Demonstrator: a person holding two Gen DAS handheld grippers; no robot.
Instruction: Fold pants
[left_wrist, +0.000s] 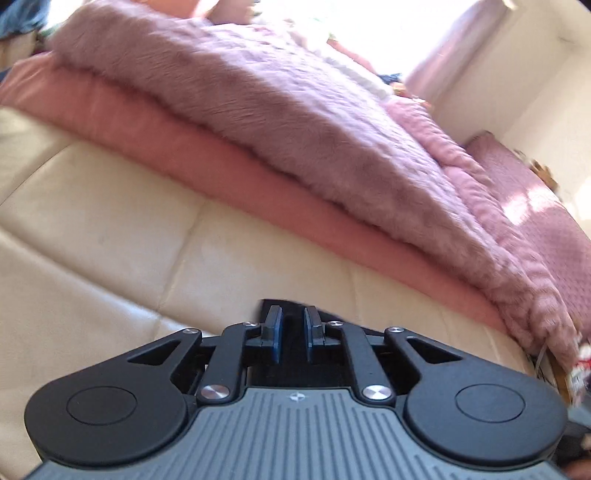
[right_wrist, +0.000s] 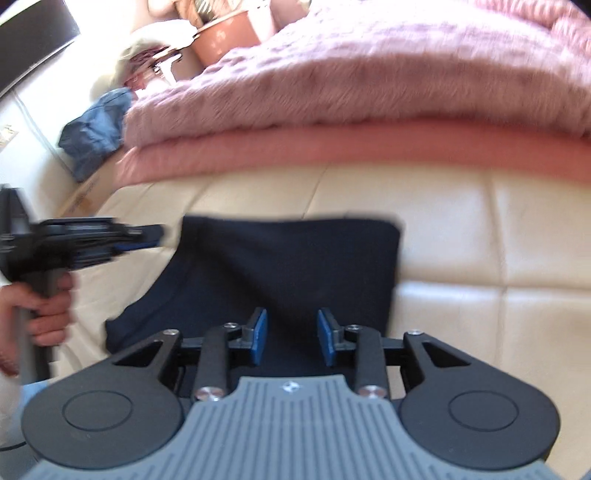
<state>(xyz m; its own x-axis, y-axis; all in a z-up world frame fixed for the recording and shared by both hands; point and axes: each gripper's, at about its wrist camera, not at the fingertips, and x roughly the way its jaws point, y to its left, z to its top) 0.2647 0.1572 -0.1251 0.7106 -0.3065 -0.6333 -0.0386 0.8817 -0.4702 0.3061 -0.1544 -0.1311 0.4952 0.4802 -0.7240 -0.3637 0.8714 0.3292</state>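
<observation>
Navy pants (right_wrist: 280, 266), cream cushion (right_wrist: 480, 229), pink blankets (right_wrist: 369, 110)

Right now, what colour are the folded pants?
Dark navy, almost black: the pants show best in the right wrist view.

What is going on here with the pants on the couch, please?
A person is folding dark pants on a cream couch, with a hand-held gripper in each hand. The pants lie in a compact folded rectangle. The right hand-held gripper hovers over their near edge, pads apart, gripping nothing. The left hand-held gripper sits beside their left edge, nearly closed, apparently empty.
</observation>
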